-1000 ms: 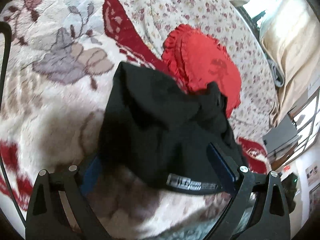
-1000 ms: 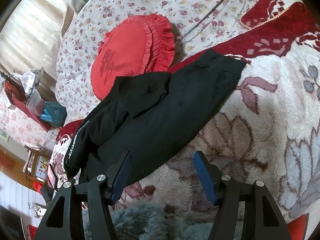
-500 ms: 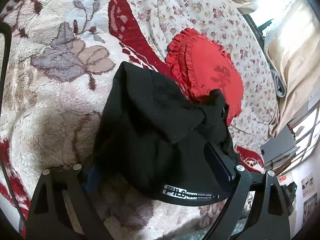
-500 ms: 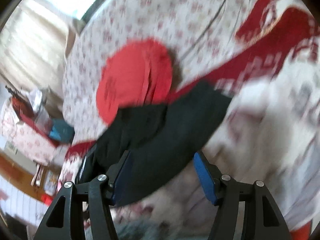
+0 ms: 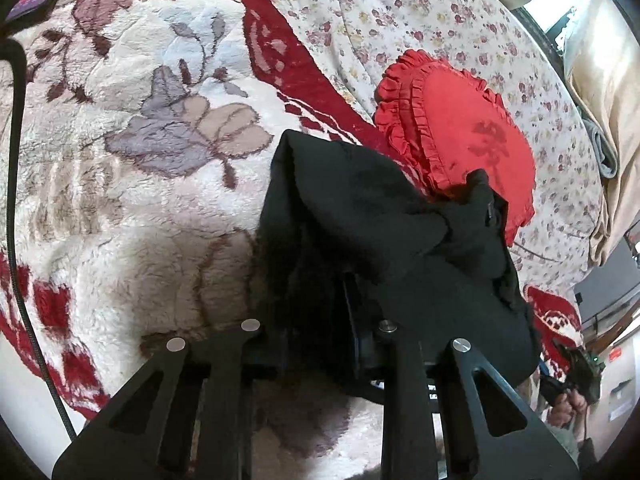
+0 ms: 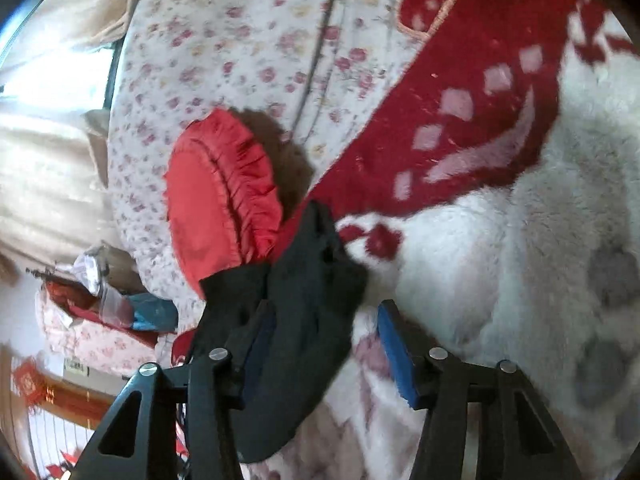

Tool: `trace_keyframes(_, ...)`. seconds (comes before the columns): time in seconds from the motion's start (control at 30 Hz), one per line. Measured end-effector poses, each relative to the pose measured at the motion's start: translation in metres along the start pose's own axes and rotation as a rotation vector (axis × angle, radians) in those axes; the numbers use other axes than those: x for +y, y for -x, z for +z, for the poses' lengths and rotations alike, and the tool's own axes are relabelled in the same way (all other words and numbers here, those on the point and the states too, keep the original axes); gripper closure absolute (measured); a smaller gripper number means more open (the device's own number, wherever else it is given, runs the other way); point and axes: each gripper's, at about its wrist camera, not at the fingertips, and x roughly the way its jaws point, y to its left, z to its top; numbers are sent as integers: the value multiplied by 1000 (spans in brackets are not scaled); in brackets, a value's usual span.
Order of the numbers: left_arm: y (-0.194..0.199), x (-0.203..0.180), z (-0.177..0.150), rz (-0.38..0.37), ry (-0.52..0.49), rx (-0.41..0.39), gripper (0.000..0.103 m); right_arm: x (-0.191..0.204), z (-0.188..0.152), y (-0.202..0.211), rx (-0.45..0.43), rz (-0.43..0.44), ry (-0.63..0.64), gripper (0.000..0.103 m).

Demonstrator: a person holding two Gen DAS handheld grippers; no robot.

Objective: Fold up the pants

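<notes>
The black pants (image 5: 372, 220) lie bunched on a fluffy floral blanket (image 5: 140, 168), their far end against a red ruffled cushion (image 5: 468, 136). My left gripper (image 5: 316, 320) is shut on the near edge of the pants, with cloth pinched between the fingers. In the right wrist view the pants (image 6: 304, 312) drape over the left finger (image 6: 260, 336) of my right gripper (image 6: 326, 344), which is open; its right blue pad (image 6: 394, 352) is bare above the blanket.
A flowered sheet (image 5: 420, 20) covers the bed beyond the blanket (image 6: 520, 280). The red cushion (image 6: 216, 196) lies by the bed's edge. Beige curtains (image 5: 600, 60) and room clutter (image 6: 100, 304) are beyond. A black cable (image 5: 16, 200) runs along the left.
My left gripper has closed on the pants' near edge. My right gripper has moved forward and low, close to the pants' far end, staying open.
</notes>
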Motion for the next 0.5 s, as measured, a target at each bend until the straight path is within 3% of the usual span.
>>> trace_keyframes(0.07, 1, -1, 1, -2, 14, -6, 83, 0, 5, -3, -27, 44, 13, 53)
trace_keyframes(0.1, 2, -2, 1, 2, 13, -15, 89, 1, 7, -4, -29, 58, 30, 59)
trace_keyframes(0.17, 4, -3, 3, 6, 16, -11, 96, 4, 11, -13, 19, 69, 71, 77)
trace_keyframes(0.2, 5, -2, 4, 6, 27, -7, 96, 6, 11, -18, 55, 38, 90, 93)
trace_keyframes(0.23, 7, -1, 4, 3, 35, -4, 97, 8, 10, -21, 75, 1, 111, 97)
trace_keyframes(0.33, 19, 3, 5, -7, 44, -10, 97, 15, 4, -8, 79, -33, 153, 99)
trace_keyframes(0.5, 55, 18, 5, -12, 32, -34, 98, 17, -27, 46, 100, -16, 107, 99)
